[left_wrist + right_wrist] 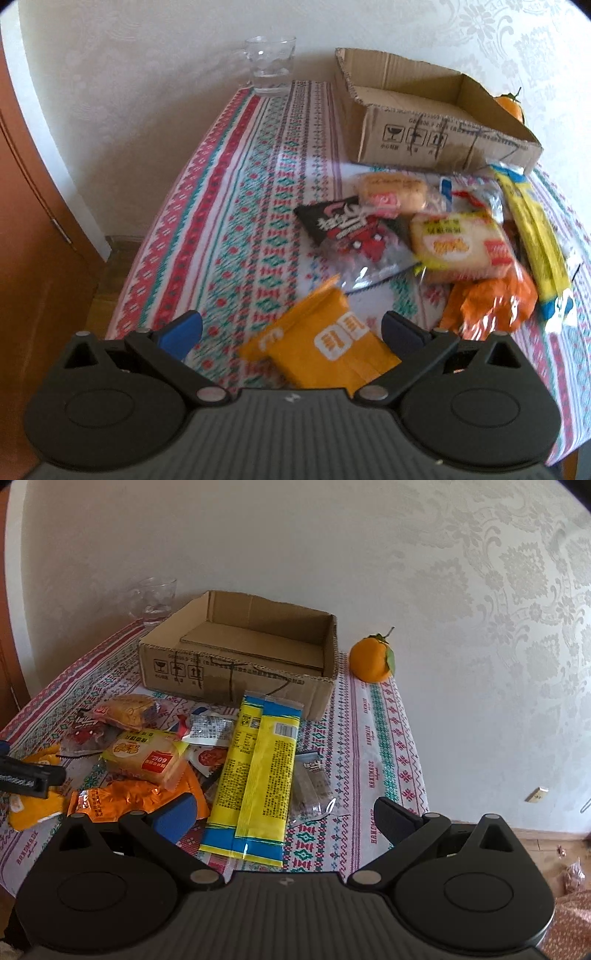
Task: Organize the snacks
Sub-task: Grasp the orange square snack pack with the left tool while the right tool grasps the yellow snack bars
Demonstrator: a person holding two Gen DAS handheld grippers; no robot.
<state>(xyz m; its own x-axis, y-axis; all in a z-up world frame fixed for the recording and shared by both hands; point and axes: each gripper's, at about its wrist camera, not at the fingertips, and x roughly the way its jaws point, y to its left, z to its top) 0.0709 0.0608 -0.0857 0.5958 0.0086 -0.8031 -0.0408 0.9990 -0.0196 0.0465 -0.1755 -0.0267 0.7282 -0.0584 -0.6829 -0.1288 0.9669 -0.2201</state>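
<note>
A heap of snack packets lies on the patterned tablecloth (236, 206) in front of an empty cardboard box (424, 142) (221, 672). My left gripper (291, 328) is open, low over the table, with a yellow-orange packet (325, 347) lying between its fingers, untouched by the pads. Beyond it are a black-and-red packet (340, 225), a wrapped bread slice (461, 247) (144, 760) and a crinkled orange wrapper (491, 302) (129, 797). My right gripper (284, 816) is open above two long yellow-and-blue packets (258, 775) (535, 240).
A glass mug (271, 64) (155, 600) stands at the back left by the wall. An orange with a leaf (371, 659) sits to the right of the box. A brown door (37, 221) is at the left. The table's right edge drops to a wooden floor (535, 845).
</note>
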